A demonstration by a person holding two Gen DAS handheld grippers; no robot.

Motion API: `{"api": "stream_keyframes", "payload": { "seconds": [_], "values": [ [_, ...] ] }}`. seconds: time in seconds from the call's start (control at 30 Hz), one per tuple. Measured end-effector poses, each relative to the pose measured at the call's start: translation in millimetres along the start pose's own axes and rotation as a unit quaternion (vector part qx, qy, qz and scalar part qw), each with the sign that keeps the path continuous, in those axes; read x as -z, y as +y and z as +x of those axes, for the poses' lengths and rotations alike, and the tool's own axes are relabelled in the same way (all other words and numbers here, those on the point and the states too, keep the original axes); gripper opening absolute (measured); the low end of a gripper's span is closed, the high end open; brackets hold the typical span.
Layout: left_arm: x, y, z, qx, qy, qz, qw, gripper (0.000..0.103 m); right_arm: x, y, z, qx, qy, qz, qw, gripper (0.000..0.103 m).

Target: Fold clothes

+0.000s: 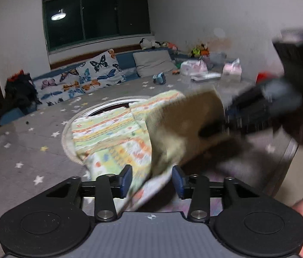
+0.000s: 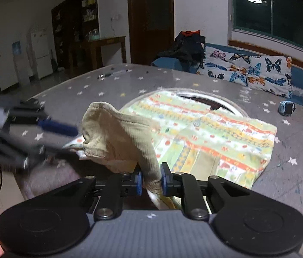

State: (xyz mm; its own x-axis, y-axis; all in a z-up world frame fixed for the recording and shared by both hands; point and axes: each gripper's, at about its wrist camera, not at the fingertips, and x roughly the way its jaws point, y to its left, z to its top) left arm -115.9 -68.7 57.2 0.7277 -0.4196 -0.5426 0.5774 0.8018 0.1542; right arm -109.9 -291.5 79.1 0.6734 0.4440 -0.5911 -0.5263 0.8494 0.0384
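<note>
A child's patterned garment (image 1: 108,133) with green, yellow and orange stripes and a tan corduroy lining (image 1: 183,124) lies on the grey star-print bed. It also shows in the right wrist view (image 2: 216,129), with the tan part (image 2: 117,133) lifted and folded over. My left gripper (image 1: 151,180) has its jaws apart with the garment's hem passing between them; contact is unclear. My right gripper (image 2: 151,180) is shut on the tan corduroy edge. The right gripper shows blurred in the left wrist view (image 1: 259,107), and the left gripper shows blurred in the right wrist view (image 2: 65,133).
A round white hoop (image 2: 226,103) lies under the garment. Butterfly pillows (image 1: 80,77) and a grey pillow (image 1: 153,62) line the far side. Toys and boxes (image 1: 205,68) sit at the back right. A small blue toy (image 2: 287,108) lies on the bed.
</note>
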Motion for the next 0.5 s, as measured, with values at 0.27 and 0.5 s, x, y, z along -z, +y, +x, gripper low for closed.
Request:
{"api": "stream_keyframes", "payload": {
  "seconds": [0.27,0.5],
  "values": [
    [18,-6,18,-0.055,0.014,0.077,0.9954,0.037,-6,1,-1,0.012,-0.015,-0.002,1.000,0.014],
    [16,-2,9,-0.059,0.002,0.086,0.9946,0.006,2,7,-11,0.021,-0.037,-0.002,0.999,0.009]
  ]
}}
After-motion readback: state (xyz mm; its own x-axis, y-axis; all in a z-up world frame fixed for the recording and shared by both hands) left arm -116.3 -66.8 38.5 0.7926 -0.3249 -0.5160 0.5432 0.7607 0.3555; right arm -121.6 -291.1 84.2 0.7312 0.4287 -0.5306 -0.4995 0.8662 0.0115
